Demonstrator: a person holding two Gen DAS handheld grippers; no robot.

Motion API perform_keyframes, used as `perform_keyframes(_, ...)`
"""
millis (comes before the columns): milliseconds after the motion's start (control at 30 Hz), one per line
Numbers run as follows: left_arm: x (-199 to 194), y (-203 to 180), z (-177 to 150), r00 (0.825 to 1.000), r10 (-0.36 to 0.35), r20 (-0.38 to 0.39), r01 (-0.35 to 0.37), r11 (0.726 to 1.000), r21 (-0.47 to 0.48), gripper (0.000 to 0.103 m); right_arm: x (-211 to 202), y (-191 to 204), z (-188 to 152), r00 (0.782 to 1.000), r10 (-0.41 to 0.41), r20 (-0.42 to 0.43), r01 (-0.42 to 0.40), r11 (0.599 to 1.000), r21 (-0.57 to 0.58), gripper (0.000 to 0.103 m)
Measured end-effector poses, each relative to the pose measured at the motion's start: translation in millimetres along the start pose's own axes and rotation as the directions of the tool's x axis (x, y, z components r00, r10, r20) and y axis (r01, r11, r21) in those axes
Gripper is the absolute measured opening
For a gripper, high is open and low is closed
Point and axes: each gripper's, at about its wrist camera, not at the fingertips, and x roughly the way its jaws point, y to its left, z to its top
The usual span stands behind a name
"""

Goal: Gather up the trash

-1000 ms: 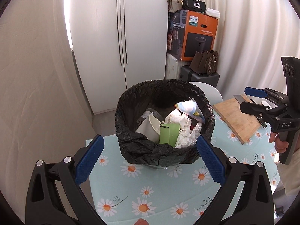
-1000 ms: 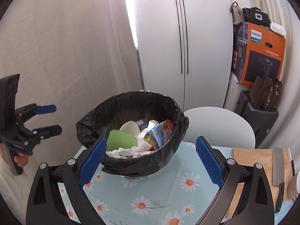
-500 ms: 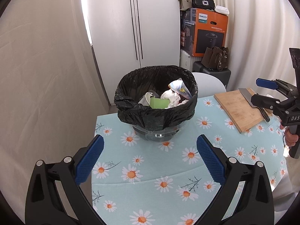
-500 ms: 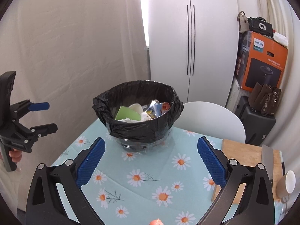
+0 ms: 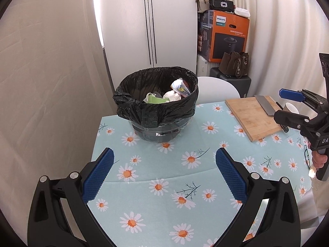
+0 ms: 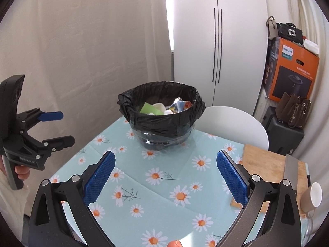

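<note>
A: What's nearest?

B: The left gripper (image 5: 164, 160), jaws spread wide and holding nothing, over the daisy cloth (image 5: 164, 177). The right gripper (image 6: 165, 164) is the same: blue pads far apart, nothing between them.

A: Do they show in each other's views?

B: Yes. From the left wrist, the right gripper sits at the right edge, jaws parted, over the near end of the board (image 5: 249, 116). From the right wrist, the left gripper hangs at the left edge, off the table's side.

A: And the trash?

B: In the bin (image 5: 157, 107), well beyond both grippers, toward the far edge of the table. It has a black liner folded over a clear tub. Inside lie a green carton (image 5: 157, 100), crumpled white paper (image 5: 172, 96) and a printed wrapper (image 5: 180, 86).

A: Anything else on the table?

B: A knife (image 5: 265, 105) on the board, and a cup (image 6: 312, 195) beside it.

A: Farther back?

B: A white chair (image 6: 232, 125) behind the bin, then a white wardrobe (image 5: 150, 20) and an orange box (image 5: 228, 37).
</note>
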Motion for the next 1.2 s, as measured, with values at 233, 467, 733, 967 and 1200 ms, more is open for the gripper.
perform_keyframes(233, -11, -1, -1, 1.000, 0.019, 0.015, -0.018, 1.000, -0.013, 0.097, -11, 0, -5, 1.000, -0.011, 0.013, 0.011, 1.000, -0.004, 0.095)
perform_keyframes(467, -10, -1, 3, 1.000, 0.022, 0.012, -0.022, 1.000, -0.006, 0.097, -16, 2, -3, 0.999, -0.038, 0.019, 0.038, 0.999, -0.009, 0.095)
perform_keyframes(733, -9, -4, 9, 1.000, 0.012, 0.018, -0.012, 1.000, 0.012, 0.097, -18, 2, -2, 0.999, -0.051, 0.002, 0.051, 0.998, -0.027, 0.095)
perform_keyframes(967, -13, -9, 9, 0.999, -0.014, 0.038, 0.014, 1.000, 0.000, 0.097, -20, 2, -4, 0.999, -0.045, -0.002, 0.045, 0.998, -0.032, 0.095)
perform_keyframes(1200, -16, -13, 8, 0.999, -0.020, 0.031, 0.021, 1.000, -0.010, 0.097, -24, -1, -4, 0.999, -0.044, 0.009, 0.044, 0.999, -0.025, 0.095)
